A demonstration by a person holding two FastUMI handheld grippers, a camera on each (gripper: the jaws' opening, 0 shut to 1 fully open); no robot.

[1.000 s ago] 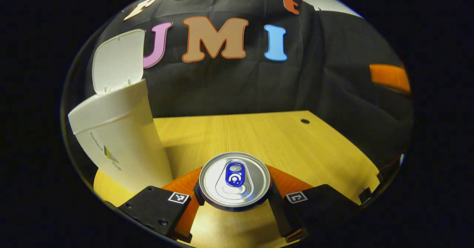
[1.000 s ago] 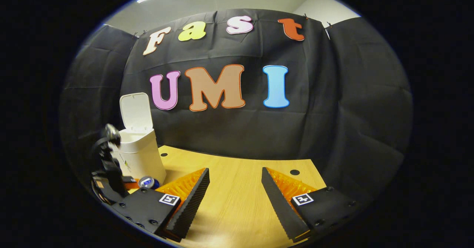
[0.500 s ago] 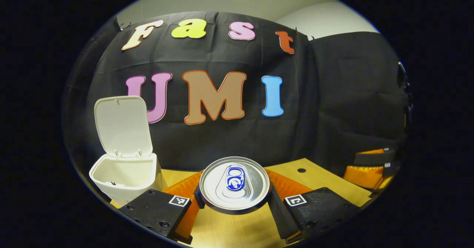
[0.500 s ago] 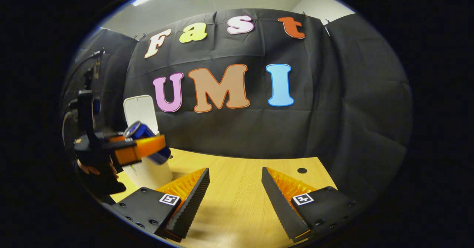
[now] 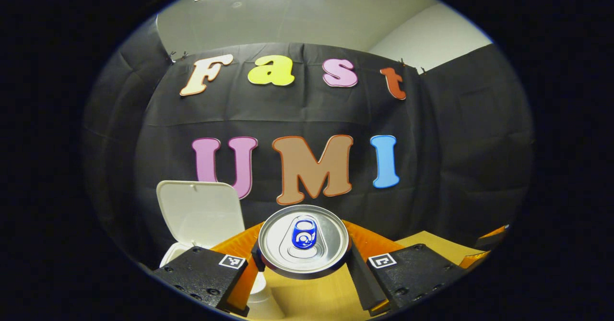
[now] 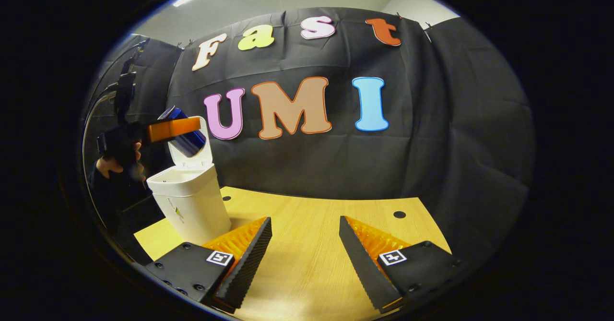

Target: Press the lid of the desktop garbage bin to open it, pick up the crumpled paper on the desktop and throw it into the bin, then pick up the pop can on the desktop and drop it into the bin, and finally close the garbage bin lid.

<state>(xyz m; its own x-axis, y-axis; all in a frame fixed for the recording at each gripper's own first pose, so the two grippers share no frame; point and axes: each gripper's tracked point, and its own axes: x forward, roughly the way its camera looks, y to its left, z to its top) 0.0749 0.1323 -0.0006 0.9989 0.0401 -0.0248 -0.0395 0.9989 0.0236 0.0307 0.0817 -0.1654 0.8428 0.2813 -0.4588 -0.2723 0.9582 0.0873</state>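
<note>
My left gripper [image 5: 303, 256] is shut on the pop can [image 5: 303, 241], whose silver top with its blue tab faces the camera. The white bin's raised lid [image 5: 199, 213] stands just left of it, with the bin's rim [image 5: 168, 257] low at the left. In the right gripper view the left gripper [image 6: 180, 130] holds the blue can [image 6: 189, 142] tilted in the air above the open bin [image 6: 192, 203], in front of its upright lid [image 6: 207, 154]. A hand [image 6: 112, 165] holds that gripper. My right gripper [image 6: 304, 249] stands open above the wooden table [image 6: 307, 215] with nothing between its fingers.
The bin stands at the table's left end. A small round hole [image 6: 399, 214] marks the table's far right, another [image 6: 226, 198] lies beside the bin. The black cloth wall closes the back and sides. An orange part of the right gripper [image 5: 491, 234] shows at the far right.
The left gripper has lifted the can off the table to above the open bin. The right gripper has stayed open and has hardly moved.
</note>
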